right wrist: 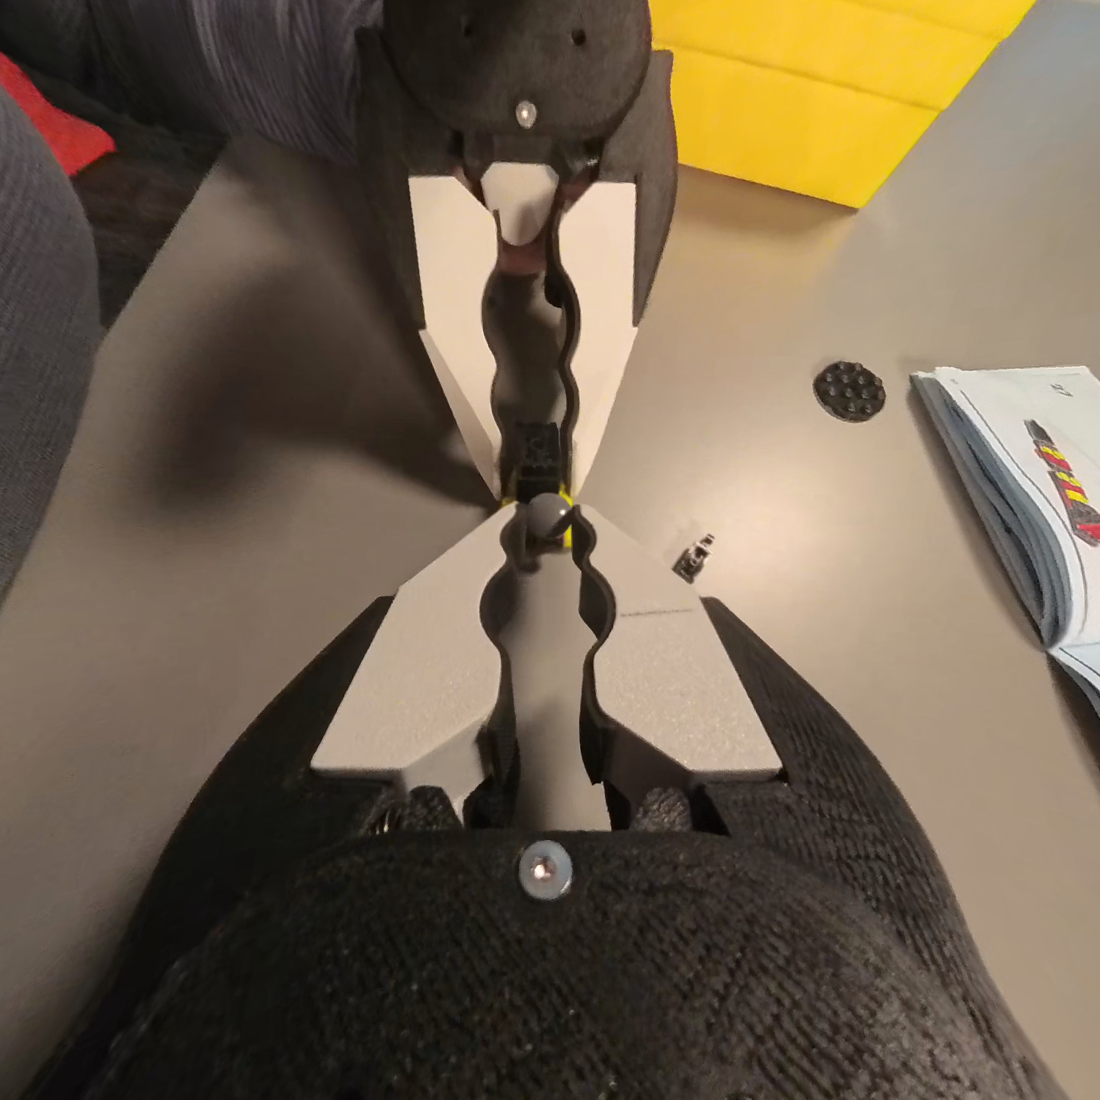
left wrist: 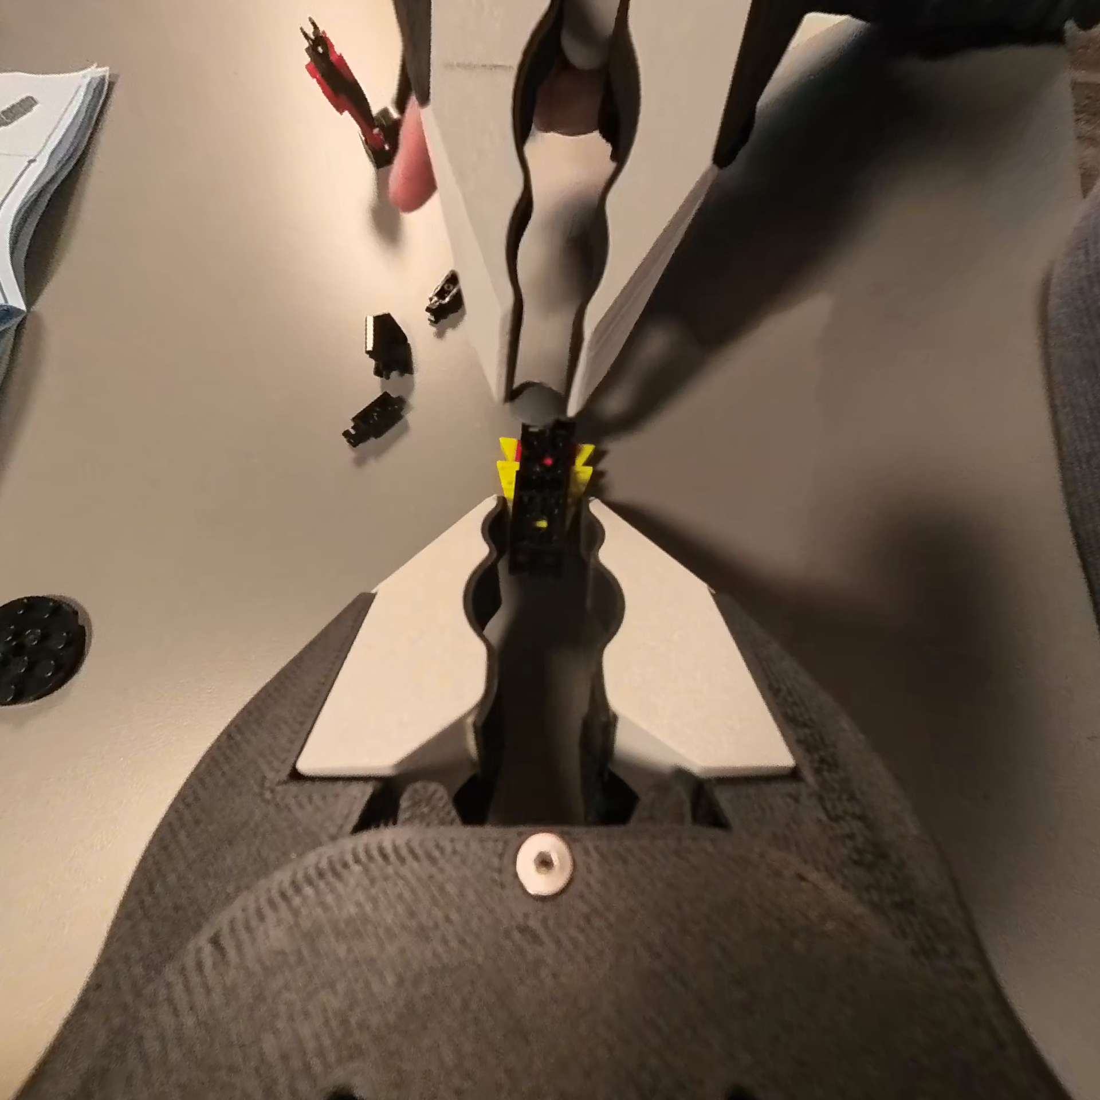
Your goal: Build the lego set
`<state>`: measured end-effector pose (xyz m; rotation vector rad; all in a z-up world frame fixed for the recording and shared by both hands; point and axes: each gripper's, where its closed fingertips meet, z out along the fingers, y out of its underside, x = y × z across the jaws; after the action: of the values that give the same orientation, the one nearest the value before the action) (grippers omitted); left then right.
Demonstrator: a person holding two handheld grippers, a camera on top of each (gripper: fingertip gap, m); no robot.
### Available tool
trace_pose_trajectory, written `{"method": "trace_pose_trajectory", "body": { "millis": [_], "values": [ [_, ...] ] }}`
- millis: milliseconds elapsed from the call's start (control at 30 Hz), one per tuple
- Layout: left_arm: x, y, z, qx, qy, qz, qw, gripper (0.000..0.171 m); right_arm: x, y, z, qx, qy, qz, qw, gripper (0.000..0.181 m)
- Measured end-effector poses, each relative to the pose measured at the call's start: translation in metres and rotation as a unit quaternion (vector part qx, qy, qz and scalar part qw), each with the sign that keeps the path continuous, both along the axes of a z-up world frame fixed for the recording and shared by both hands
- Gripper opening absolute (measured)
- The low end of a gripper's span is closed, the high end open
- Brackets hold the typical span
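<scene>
Here the two grippers are meeting tip to tip over the grey table [left wrist: 178, 476]. The left gripper [left wrist: 541, 506] is clenching a black studded lego assembly [left wrist: 538, 506] with yellow wedge pieces on both sides; one red stud and one yellow stud are showing on its top. The right gripper [right wrist: 544, 530] is pinching a small grey round-headed piece [right wrist: 546, 513], its jaws closed on it, and is holding that piece right at the far end of the assembly [right wrist: 538, 455]; whether the two are seated together cannot be told.

Three small black pieces [left wrist: 387, 345] are lying loose on the table to the left of the grippers. Farther back, a red-and-black subassembly [left wrist: 351, 101] is lying beside a person's fingertip [left wrist: 411, 172]. A round black studded plate [right wrist: 848, 391] is sitting well apart from the work, near an open instruction booklet [right wrist: 1024, 494]. One more small dark piece [right wrist: 693, 556] is lying just beside the right gripper's finger [right wrist: 655, 655]. A yellow box [right wrist: 833, 89] is resting at the table's far edge.
</scene>
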<state>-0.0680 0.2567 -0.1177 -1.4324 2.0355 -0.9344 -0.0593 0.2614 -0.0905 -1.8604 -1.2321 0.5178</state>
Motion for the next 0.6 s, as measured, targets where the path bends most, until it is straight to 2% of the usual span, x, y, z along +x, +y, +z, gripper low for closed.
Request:
{"method": "trace_pose_trajectory", "body": {
  "millis": [167, 600],
  "values": [
    [0.0, 0.0, 0.0, 0.001, 0.0, 0.0, 1.0, 0.023, -0.005, 0.001, -0.01, 0.004, -0.036, 0.014, 0.999, 0.013],
    [0.0, 0.0, 0.0, 0.001, 0.0, -0.001, 1.0, 0.023, -0.006, 0.001, -0.014, 0.001, -0.041, 0.017, 0.999, 0.016]
  ]
}}
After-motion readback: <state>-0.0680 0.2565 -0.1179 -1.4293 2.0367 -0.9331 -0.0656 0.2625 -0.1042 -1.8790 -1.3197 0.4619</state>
